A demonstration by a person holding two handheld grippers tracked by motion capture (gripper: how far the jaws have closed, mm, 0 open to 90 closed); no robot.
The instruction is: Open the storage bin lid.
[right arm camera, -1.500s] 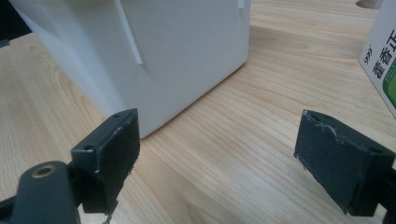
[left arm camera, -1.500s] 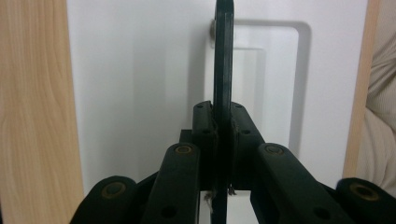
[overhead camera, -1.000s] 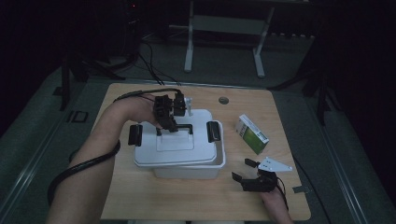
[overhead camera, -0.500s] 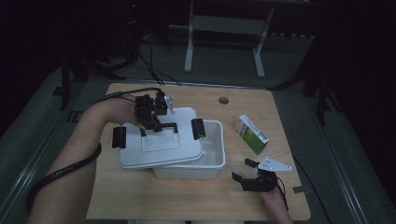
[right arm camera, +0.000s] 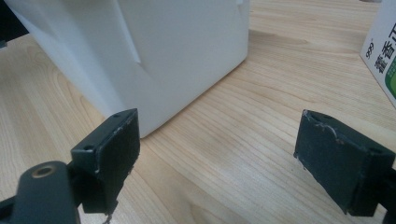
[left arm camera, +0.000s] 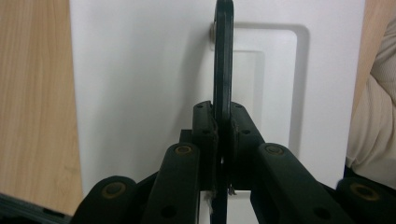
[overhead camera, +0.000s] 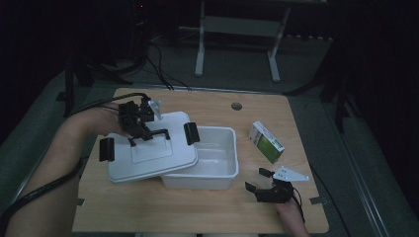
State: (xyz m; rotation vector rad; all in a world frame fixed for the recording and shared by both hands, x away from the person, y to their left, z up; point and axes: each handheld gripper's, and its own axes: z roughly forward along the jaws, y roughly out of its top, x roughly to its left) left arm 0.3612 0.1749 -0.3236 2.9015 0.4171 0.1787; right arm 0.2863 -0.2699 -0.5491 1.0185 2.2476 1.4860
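While the lid [overhead camera: 148, 153] is carried by its black handle [overhead camera: 149, 136], it hangs partly over the left side of the white box [overhead camera: 217, 168] and partly over the wooden table [overhead camera: 296, 123], so the right part of the box is open to view. The left gripper [overhead camera: 143, 129] is closed tight on this handle; in the left gripper view the pads [left arm camera: 205, 126] press the thin black bar [left arm camera: 223, 56] from both sides, which keeps the lid level. The right gripper [overhead camera: 264, 185] rests near the box's front right corner with its jaws wide apart and holding nothing, perhaps waiting for the green and white carton [overhead camera: 267, 142] just beyond it. Compared with one second ago, the lid has moved to the left and no longer covers the box; the right gripper has stayed in place.
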